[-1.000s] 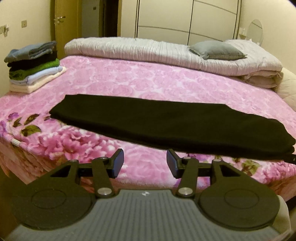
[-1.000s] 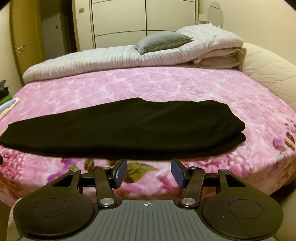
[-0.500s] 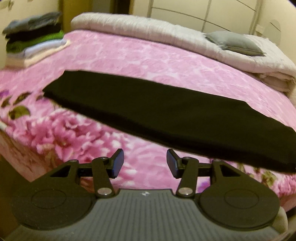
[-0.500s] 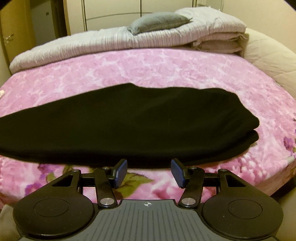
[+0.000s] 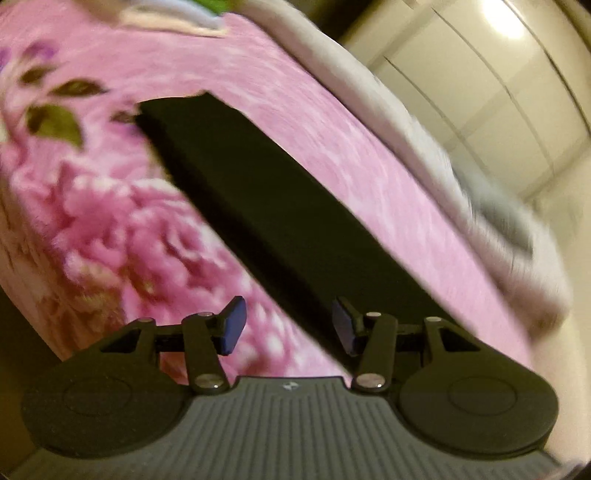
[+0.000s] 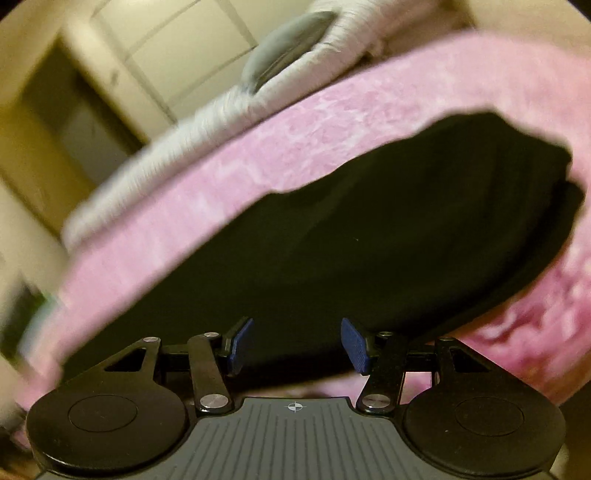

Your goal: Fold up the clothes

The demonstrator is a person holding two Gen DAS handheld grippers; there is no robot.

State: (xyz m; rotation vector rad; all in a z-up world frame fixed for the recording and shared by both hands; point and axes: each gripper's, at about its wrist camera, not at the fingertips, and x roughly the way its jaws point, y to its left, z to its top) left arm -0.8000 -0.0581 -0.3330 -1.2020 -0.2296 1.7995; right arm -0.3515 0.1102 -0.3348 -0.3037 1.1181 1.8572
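Bed: a pink flowered blanket (image 5: pixel 332 122) covers the whole top; both views are tilted and blurred, so it runs slantwise across each one.
Bedding at the far side: a pale folded quilt (image 6: pixel 207 122) lies along the far edge of the blanket, with a grey pillow (image 6: pixel 284 48) resting on top of it.
Wardrobe: cream doors (image 5: pixel 480 92) stand behind the bed, a light glare showing on them in the left wrist view.
Black garment: a long folded black cloth (image 5: pixel 266 206) lies flat on the blanket near the front edge of the bed; in the right wrist view its wider end (image 6: pixel 388 236) fills the middle, with layered edges visible at the right.
Clothes pile: only a blurred strip of pale and green fabric (image 5: pixel 192 14) shows at the top edge of the left wrist view; detail cannot be told.
Left gripper (image 5: pixel 288 326): released, blue pads spread wide, nothing between them; its right finger overlaps the garment's near edge in view, but contact cannot be told.
Right gripper (image 6: pixel 297 345): released, pads spread wide, held over the garment's near edge, gripping nothing.
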